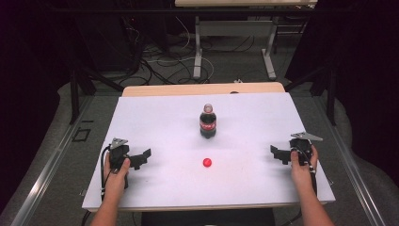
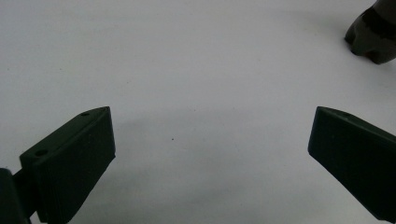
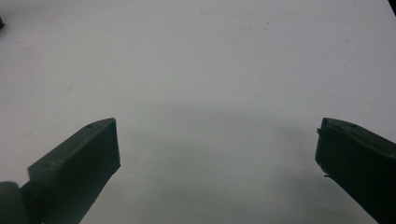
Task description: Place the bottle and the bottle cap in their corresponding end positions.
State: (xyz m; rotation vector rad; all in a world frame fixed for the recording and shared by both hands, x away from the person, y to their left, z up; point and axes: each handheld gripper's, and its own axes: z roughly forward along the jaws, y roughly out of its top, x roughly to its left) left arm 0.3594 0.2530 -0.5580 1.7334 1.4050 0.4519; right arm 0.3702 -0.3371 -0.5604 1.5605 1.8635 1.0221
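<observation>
Cola bottle [image 1: 208, 121]: upright mid-desk [image 1: 155, 117], uncapped; red cap [image 1: 207, 163] just before it.
Left tongs [image 1: 145, 157]: apart, empty.
Right tongs [image 1: 276, 153]: apart, empty.
Advice: probably steady bottle, then lift cap squarely.

I saw a dark cola bottle [image 1: 208, 121] with a red label standing upright near the middle of the white table [image 1: 155, 117], its neck bare of a cap. Its base showed at the upper right corner of the left gripper view [image 2: 373, 37]. The red cap [image 1: 207, 162] lay on the table nearer to me, apart from the bottle.
</observation>
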